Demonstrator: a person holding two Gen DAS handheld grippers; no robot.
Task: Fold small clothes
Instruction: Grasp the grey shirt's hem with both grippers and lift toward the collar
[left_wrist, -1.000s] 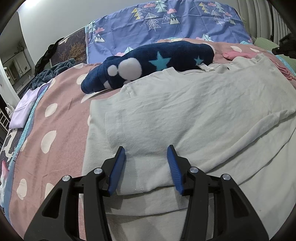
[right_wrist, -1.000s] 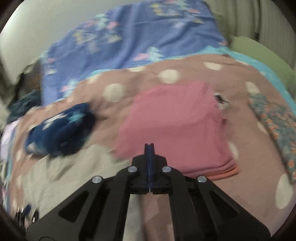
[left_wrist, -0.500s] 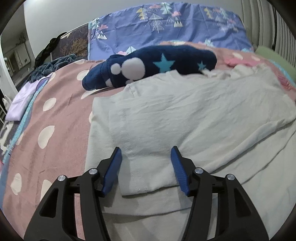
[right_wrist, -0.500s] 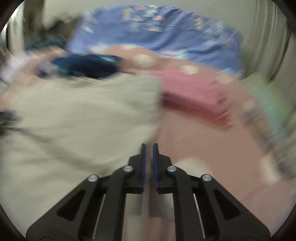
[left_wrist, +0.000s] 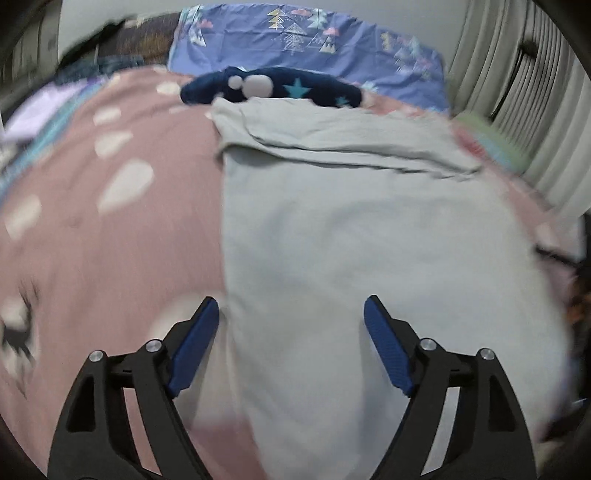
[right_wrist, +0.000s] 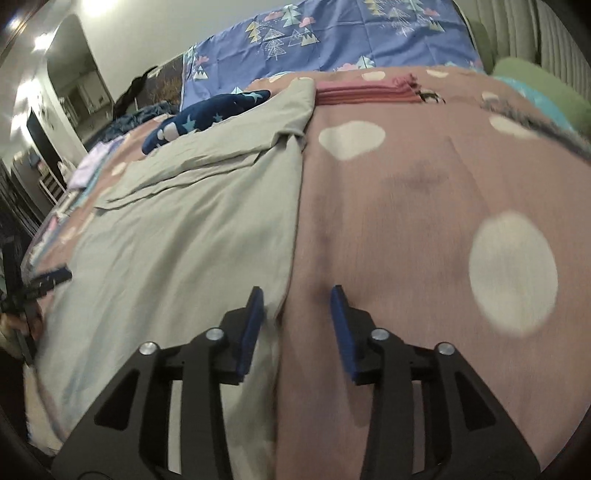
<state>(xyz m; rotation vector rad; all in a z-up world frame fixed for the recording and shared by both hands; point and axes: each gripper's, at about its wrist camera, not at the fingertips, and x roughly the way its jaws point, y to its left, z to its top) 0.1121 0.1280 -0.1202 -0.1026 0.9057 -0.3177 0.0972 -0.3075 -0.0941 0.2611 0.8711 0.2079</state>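
On the bed, a pale grey-green garment (left_wrist: 369, 229) lies spread flat over the pink spotted bedspread (left_wrist: 110, 229), its far end folded back on itself into a double layer.

Left wrist view: the left claw (left_wrist: 291, 314) stands wide apart, and its jaws have just been opening. The left finger (left_wrist: 195, 339) is over the bedspread just outside the garment's left edge; the right finger is over the cloth. The garment's edge lies between the jaws, but neither pad presses on it. At 12 o'clock of the garment, a navy plush item with stars and white dots (left_wrist: 273, 90) touches the folded end. Beyond it, still toward 12 o'clock, lies a blue tree-print cover (left_wrist: 314, 40).

Right wrist view: the right claw (right_wrist: 297, 301) is partly apart, and its jaws have just been opening. The garment's right edge (right_wrist: 184, 240) runs down between the two fingers; the left pad stands over the cloth, the right over bare bedspread. No grip is visible. A folded pink stack (right_wrist: 365, 90) sits at 12 o'clock, just beside the garment's far right corner. At 9 o'clock, at the frame edge, part of the other claw shows, blurred, at the garment's opposite side.
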